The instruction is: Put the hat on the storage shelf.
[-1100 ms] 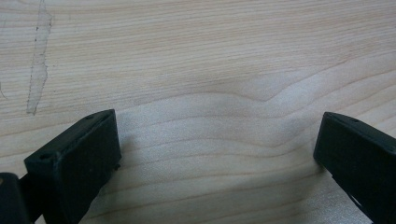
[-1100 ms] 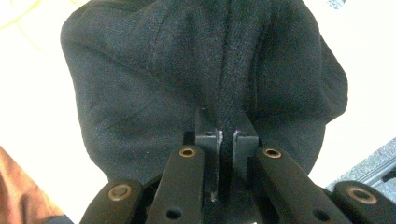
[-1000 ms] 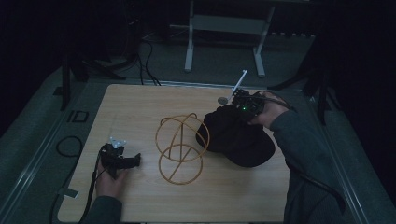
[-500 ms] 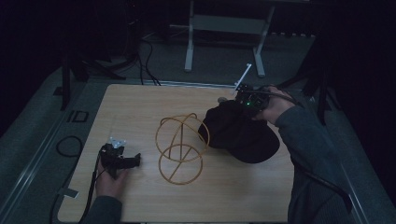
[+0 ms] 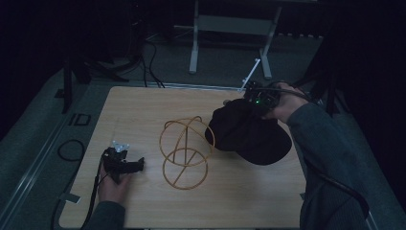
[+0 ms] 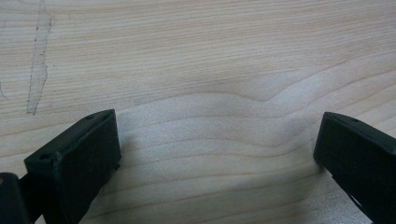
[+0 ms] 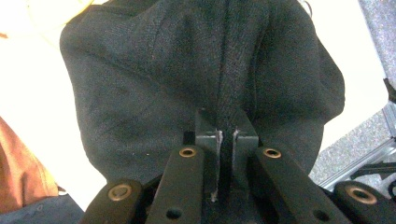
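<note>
Black cap (image 5: 249, 136), just 1, hangs off the table's (image 5: 143, 110) far right, fabric fold clamped in R gripper (image 5: 256, 98). 1 wire stand (image 5: 184, 151) left of it. L gripper (image 5: 125, 163), near left, jaws apart w/ nothing between.

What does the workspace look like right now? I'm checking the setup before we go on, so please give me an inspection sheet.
Surface: pale wooden table, scuffed.
Job's things: black cap pinched at a fold by the right gripper; gold wire stand beside it.
Clutter: nothing seen.
Grippers: right gripper shut on the cap; left gripper open, resting on the table.
Cables: black cable trails from the left gripper.
Surroundings: dark room, metal frame legs behind the table.
</note>
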A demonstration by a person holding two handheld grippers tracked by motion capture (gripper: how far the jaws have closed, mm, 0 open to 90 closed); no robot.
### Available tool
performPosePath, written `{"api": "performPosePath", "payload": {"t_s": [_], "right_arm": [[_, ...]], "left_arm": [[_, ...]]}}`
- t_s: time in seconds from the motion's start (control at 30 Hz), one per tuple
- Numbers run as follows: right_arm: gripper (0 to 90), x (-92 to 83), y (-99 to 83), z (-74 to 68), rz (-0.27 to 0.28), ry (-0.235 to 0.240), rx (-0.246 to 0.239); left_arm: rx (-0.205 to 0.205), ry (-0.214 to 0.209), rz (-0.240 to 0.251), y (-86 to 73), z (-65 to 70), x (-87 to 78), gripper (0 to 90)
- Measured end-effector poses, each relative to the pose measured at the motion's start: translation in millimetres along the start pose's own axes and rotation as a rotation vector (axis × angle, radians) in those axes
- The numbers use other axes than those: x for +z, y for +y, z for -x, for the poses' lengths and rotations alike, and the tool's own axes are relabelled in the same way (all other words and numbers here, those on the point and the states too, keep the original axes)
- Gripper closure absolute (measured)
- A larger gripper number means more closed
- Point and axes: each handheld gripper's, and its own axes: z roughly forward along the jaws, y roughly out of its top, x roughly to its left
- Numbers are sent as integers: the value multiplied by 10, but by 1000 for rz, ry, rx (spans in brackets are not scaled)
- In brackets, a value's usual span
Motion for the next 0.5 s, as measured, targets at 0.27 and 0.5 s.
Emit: {"api": "performPosePath", "payload": {"t_s": [0.27, 0.5], "right_arm": [[858, -114, -14, 34, 12, -8, -2], [858, -165, -20, 69, 18, -1, 0]], "left_arm": [[0, 0, 0, 0, 0, 0, 1], [1, 0, 0, 0, 0, 0, 1]]}}
